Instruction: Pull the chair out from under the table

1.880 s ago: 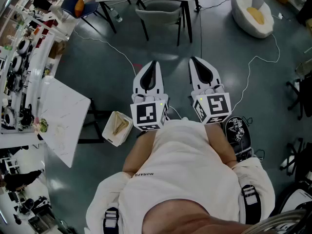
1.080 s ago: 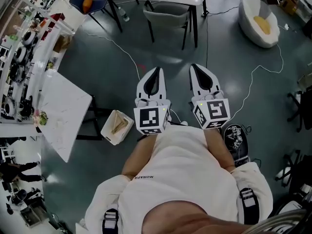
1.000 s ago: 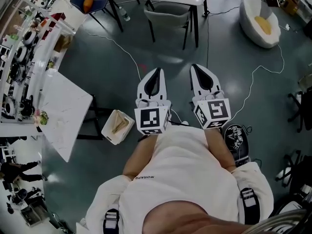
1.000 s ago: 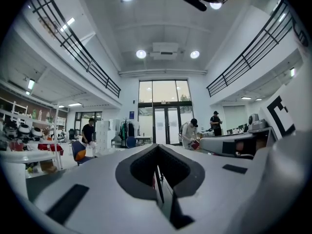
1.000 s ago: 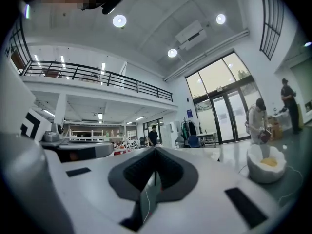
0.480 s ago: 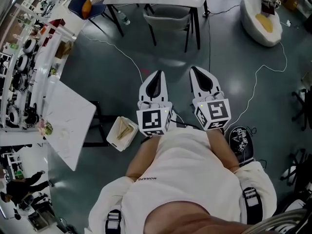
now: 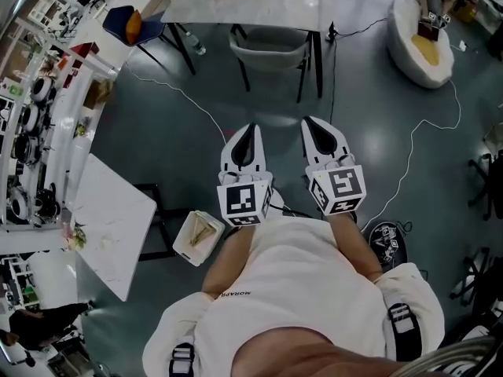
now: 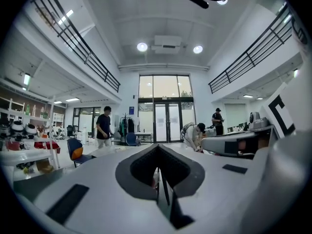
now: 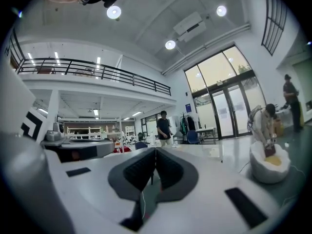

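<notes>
L claw [image 7: 251, 126]: jaws pressed together, nothing btwn. R claw [image 7: 307, 121]: same, empty. Both level, side by side. Grey chair [image 7: 271, 42] sits tucked under near edge of marble surface [image 7: 259, 6], well apart from both claws.

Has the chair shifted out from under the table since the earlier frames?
No. The chair sits tucked at the front edge of the table, between its dark legs, just as before.
</notes>
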`<state>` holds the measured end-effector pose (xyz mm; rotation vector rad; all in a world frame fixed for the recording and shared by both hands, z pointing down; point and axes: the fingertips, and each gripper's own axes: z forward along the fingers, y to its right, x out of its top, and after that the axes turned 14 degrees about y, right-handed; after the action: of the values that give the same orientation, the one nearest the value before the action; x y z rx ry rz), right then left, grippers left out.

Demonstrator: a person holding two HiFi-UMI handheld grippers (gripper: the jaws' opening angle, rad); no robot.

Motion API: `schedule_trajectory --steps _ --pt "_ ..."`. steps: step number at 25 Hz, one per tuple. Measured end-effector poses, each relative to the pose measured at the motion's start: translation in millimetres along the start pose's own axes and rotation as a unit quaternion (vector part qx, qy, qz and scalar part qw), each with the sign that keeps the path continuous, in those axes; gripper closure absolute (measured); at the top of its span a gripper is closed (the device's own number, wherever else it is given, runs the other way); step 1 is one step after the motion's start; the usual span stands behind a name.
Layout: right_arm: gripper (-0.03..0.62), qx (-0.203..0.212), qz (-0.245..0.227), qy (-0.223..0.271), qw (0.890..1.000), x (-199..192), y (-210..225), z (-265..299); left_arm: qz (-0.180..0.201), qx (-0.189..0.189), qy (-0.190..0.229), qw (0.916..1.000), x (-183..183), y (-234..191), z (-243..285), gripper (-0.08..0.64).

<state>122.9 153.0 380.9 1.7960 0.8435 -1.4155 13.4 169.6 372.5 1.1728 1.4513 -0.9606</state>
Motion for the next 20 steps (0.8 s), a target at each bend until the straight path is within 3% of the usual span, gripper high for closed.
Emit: schedule_trajectory --steps 11,20 --pt "0.578 -0.028 0.000 -0.002 1.000 -13.9 6.2 152.1 -0.004 -0.023 -0.017 0.9996 -18.0 -110.2 114.4 0.557" --pt "0.579 -0.078 -0.018 -0.007 0.997 -26.1 11.7 245.9 -0.018 -0.087 -0.024 0.9957 -37.4 -173.9 191.0 0.557"
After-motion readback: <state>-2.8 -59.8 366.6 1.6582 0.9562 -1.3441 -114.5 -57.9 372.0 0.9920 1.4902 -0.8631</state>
